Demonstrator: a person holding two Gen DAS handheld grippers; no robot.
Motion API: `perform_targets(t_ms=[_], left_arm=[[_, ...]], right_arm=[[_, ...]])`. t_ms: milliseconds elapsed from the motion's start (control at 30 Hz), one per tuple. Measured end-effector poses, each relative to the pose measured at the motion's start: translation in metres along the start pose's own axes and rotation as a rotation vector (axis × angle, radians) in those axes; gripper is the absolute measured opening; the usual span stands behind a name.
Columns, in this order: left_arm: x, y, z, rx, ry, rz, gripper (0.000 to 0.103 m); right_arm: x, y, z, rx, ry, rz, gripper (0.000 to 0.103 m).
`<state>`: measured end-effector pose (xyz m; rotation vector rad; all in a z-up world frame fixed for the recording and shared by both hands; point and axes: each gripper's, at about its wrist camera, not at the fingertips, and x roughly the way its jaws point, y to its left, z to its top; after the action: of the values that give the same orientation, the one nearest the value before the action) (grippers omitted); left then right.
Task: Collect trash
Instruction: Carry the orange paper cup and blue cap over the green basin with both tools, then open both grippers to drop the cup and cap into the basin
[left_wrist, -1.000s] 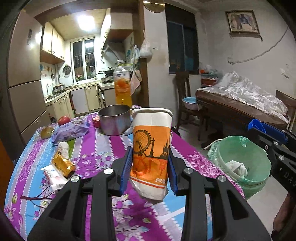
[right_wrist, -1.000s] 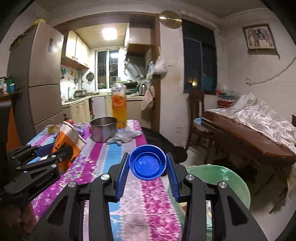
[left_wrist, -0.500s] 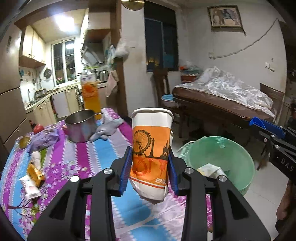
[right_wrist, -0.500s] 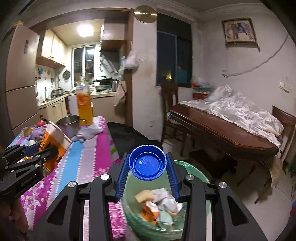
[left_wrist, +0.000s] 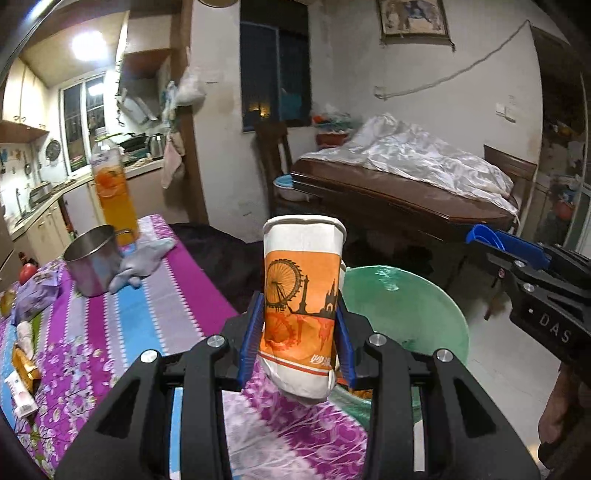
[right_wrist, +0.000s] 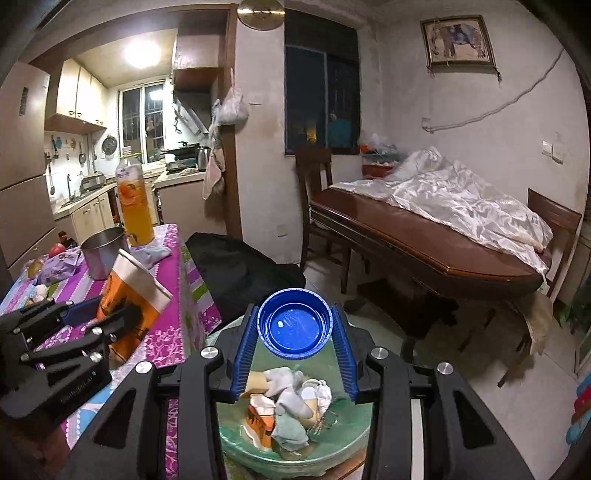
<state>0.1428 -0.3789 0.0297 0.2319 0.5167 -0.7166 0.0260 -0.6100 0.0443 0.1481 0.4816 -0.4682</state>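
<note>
Now over green bin (right_wrist: 236, 448), shifted off desk (right_wrist: 184, 295): right gripper (right_wrist: 294, 347) pinching blue cap (right_wrist: 294, 323) above litter; left gripper (left_wrist: 297, 343) clamping paper cup (left_wrist: 301, 314) at 9 o'clock; drops due.

left gripper (left_wrist: 298, 341): matte black angular frame | ribbed blue pads (left_wrist: 251, 339) on its fingers | round silver screws on top | right gripper (right_wrist: 294, 349): same black frame, blue ribbed pads (right_wrist: 244, 350), silver screws | white letters "DAS" on its side in left wrist view | bare skin of hand (left_wrist: 554, 413) behind it
</note>
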Motion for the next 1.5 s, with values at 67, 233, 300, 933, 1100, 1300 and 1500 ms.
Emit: perform_targets(t_ms=[67, 233, 300, 933, 1100, 1300, 1500], left_arm=[[0.006, -0.005, 0.001, 0.005, 0.011, -0.014, 0.034], [0.024, -0.017, 0.005, 0.010, 0.060, -0.051, 0.034], [0.034, -0.021, 0.007, 0.013, 0.095, -0.069, 0.034], [0.109, -0.044, 0.002, 0.010, 0.366, -0.173, 0.034], [0.113, -0.047, 0.000, 0.011, 0.375, -0.171, 0.034], [0.115, -0.044, 0.002, 0.007, 0.369, -0.161, 0.039], [0.116, -0.043, 0.003, 0.004, 0.357, -0.136, 0.058]], right_arm=[[0.007, -0.006, 0.002, 0.011, 0.021, 0.003, 0.040], [0.029, -0.019, 0.000, 0.025, 0.093, 0.003, 0.040], [0.038, -0.023, -0.001, 0.031, 0.125, 0.007, 0.040], [0.127, -0.050, -0.019, 0.049, 0.390, 0.060, 0.040], [0.133, -0.046, -0.026, 0.048, 0.400, 0.063, 0.040], [0.134, -0.045, -0.028, 0.050, 0.392, 0.063, 0.040], [0.131, -0.049, -0.030, 0.059, 0.379, 0.065, 0.049]])
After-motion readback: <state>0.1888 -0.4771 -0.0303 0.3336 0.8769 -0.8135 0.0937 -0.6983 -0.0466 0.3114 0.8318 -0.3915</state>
